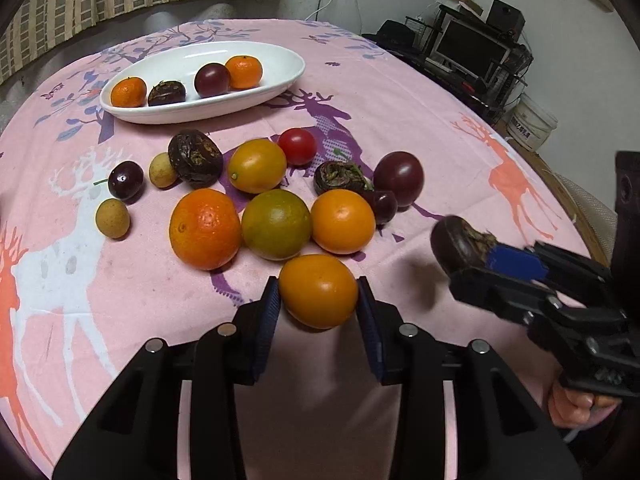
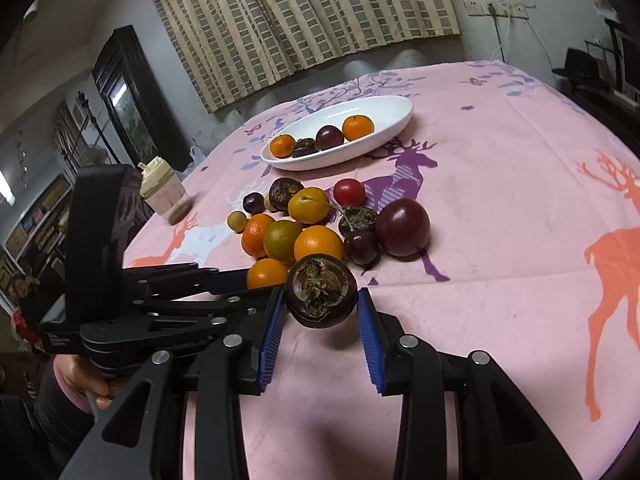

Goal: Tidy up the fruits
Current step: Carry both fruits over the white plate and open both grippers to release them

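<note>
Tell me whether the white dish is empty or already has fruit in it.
Not empty. The white dish holds four pieces: two small oranges, a dark purple fruit and a brown water chestnut. Much of it remains bare.

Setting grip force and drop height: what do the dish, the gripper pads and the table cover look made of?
Dish: likely glazed ceramic, perhaps melamine; white, glossy, smooth rim with soft highlights.
Pads: blue ribbed rubber or soft plastic, matte; fine ridges show on both grippers, left on an orange fruit, right on a dark fruit.
Cover: soft pink printed fabric, matte, slightly fuzzy.
</note>
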### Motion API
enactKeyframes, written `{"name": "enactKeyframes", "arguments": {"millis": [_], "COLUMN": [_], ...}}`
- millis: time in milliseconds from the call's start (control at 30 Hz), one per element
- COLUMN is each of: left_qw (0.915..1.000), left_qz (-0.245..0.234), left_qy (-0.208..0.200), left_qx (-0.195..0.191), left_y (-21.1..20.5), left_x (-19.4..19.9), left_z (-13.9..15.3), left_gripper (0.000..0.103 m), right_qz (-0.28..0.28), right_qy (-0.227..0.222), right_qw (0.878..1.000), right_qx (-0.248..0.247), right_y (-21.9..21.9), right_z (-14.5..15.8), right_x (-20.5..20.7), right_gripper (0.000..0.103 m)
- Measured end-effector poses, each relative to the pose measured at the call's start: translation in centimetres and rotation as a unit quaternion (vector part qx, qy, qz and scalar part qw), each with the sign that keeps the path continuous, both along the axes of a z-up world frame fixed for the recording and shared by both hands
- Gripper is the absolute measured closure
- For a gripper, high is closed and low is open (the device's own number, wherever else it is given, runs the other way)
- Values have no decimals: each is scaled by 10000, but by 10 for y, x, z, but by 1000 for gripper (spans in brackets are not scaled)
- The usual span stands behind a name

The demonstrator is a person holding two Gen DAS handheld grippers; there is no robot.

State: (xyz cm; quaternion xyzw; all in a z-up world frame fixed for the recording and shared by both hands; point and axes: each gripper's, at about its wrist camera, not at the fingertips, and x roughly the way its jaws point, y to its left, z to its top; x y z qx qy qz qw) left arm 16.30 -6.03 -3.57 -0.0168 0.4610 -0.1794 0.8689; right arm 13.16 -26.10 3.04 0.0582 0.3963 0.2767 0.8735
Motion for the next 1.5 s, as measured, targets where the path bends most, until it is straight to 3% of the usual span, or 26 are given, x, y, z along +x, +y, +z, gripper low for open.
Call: {"name": "enactKeyframes", "arguments": {"millis": [167, 333, 533, 633, 867, 1033, 1233, 1500], "left_qw": [9986, 9949, 9916, 9917, 9919, 9914, 9912, 9898], "left_qz": [-8, 539, 1080, 1185, 1156, 1091, 1054, 1172], "left_qy": [-405, -810, -717, -507, -473, -652, -732, -703], "left_qx": [-337, -264, -25, -38, -224, -308, -316, -410], "left_y": [28, 57, 72, 79, 91, 86, 84, 96], "left_x": [11, 76, 160, 181, 172, 163, 151, 145], "left_z": [41, 70, 56, 42, 40, 56, 65, 66], "left_gripper": [65, 65, 65, 65, 65, 65, 65, 65], "right_qz": [28, -35, -96, -30, -53, 225, 401, 452], "right_qy": [-196, -358, -246, -135, -163, 512, 814, 1009], "right_qw": [9998, 9990, 9972, 9974, 9970, 9912, 9814, 9783], "right_qx": [102, -263, -700, -710, -757, -1198, -1692, -1753], "right_y": [4, 40, 77, 85, 38, 36, 49, 57], "right_z": [29, 44, 32, 25, 54, 18, -10, -21], "right_x": [44, 119, 188, 207, 180, 155, 153, 170], "right_gripper": [66, 66, 66, 66, 65, 65, 65, 64]}}
